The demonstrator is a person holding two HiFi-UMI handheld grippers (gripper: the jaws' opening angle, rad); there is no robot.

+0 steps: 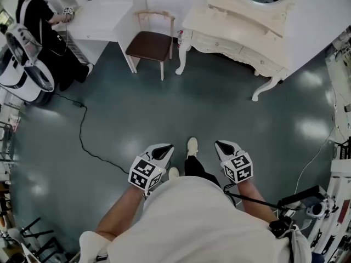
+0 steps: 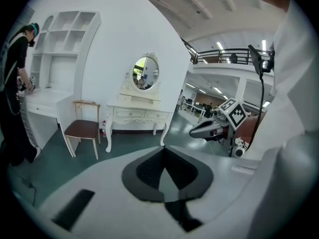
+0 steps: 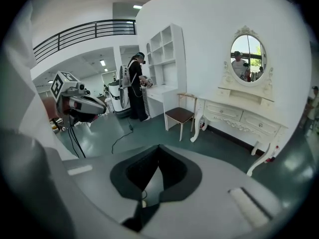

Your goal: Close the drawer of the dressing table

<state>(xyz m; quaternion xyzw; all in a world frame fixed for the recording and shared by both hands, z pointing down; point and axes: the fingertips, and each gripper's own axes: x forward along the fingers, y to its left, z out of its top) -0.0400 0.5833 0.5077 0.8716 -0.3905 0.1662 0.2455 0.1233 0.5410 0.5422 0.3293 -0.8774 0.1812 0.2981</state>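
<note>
The dressing table point(image 1: 214, 23) is standing against the wall at the far right edge of the floor point(image 1: 164, 108), with a chair point(image 1: 151, 43) just beside it on its left. The person is standing well apart from both. Its drawers point(image 3: 224, 111) are running along the front under the top, and from this far off I am not managing to tell which one is sitting out of line.

I am expecting a drawer like this to be stiff, light wood that slides straight back with little effort. The flat front is looking like the place to press, near its middle by the knob, so the box is not twisting and jamming. The table is resting on thin curved legs, so a hard shove is risking a shift of the whole piece. The carved trim is probably not taking knocks well.

The left gripper point(image 1: 163, 152) is pointing down toward the floor with its jaws together and nothing between them. The right gripper point(image 1: 225, 147) is doing the same, jaws pressed together and empty, touching nothing. Closed like this, either tip is already serving as a blunt pusher, so no grasp is seeming necessary.
</note>
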